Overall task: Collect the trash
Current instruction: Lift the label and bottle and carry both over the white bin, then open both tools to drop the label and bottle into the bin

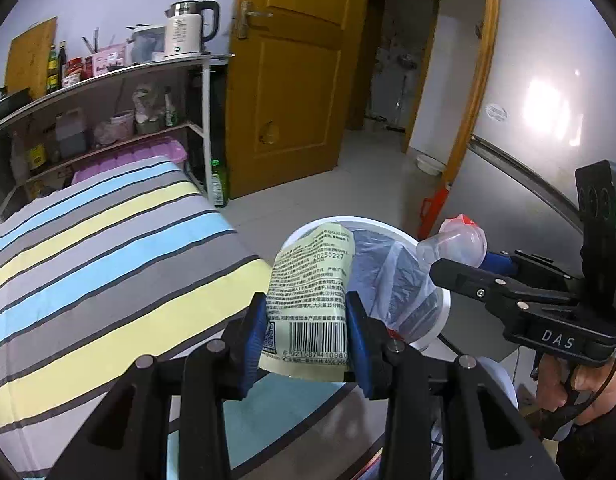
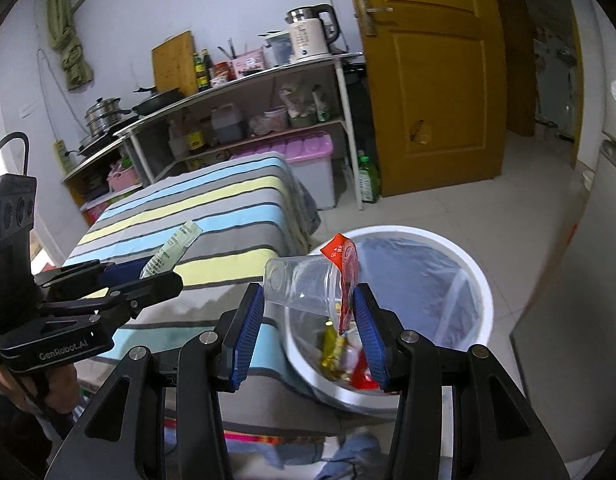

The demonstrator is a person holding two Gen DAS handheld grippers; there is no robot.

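Observation:
My left gripper (image 1: pixel 305 332) is shut on a pale green food wrapper (image 1: pixel 312 300) with a barcode, held upright at the edge of the striped table beside the bin. It also shows in the right wrist view (image 2: pixel 169 254). My right gripper (image 2: pixel 308 320) is shut on a clear plastic cup (image 2: pixel 303 286) with a red peeled lid (image 2: pixel 344 258), lying sideways above the near rim of the white trash bin (image 2: pixel 474 276). The bin has a clear liner and holds yellow and red wrappers (image 2: pixel 340 356). In the left wrist view the cup (image 1: pixel 456 246) hangs over the bin (image 1: pixel 442 304).
The table with the striped cloth (image 1: pixel 107 248) lies left of the bin. A shelf rack (image 2: pixel 243 96) with a kettle (image 2: pixel 312 34) and bottles stands behind it. A yellow door (image 2: pixel 432 80) is ahead, a grey fridge (image 2: pixel 580 300) on the right.

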